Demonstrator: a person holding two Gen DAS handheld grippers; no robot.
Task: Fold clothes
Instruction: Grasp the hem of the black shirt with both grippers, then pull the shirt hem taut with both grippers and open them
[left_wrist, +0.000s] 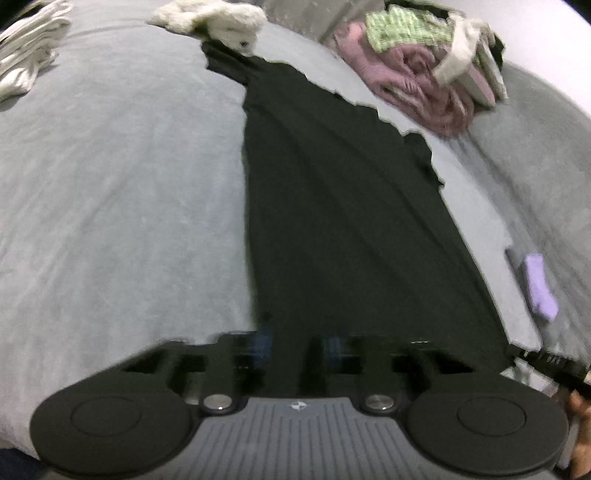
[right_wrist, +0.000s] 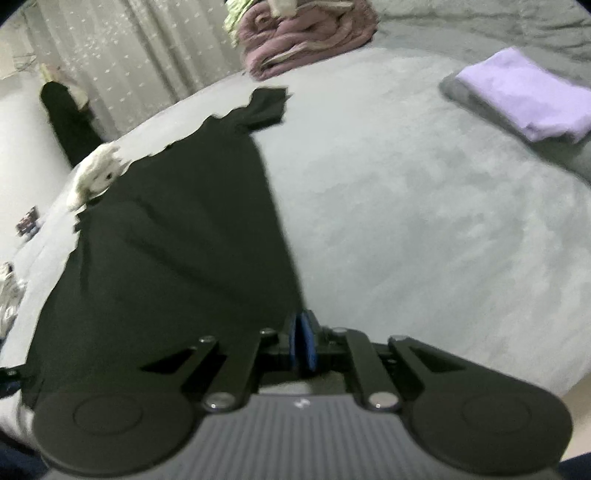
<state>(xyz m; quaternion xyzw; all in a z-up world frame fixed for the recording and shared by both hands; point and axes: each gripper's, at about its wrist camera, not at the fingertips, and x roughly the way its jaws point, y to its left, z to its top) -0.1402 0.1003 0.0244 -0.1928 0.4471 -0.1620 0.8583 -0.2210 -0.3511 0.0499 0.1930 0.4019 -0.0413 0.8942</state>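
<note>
My two wrist cameras sit low and close, looking across the grey bed (left_wrist: 110, 184), both seeing the flat black cloth shirt (left_wrist: 332, 221).

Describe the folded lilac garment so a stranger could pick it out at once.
Start from the wide grey bedspread where the black shirt lies spread out. Look past the shirt's right edge to the far right side of the bed. There the folded lilac garment lies flat on a folded grey piece, the only neat pale-purple rectangle, unlike the heaped pink pile further back.

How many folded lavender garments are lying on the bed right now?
1. The folded lavender garment lies on the grey bed cover, to the right of the spread black T-shirt. Others may be hidden in the pink clothes pile.
</note>
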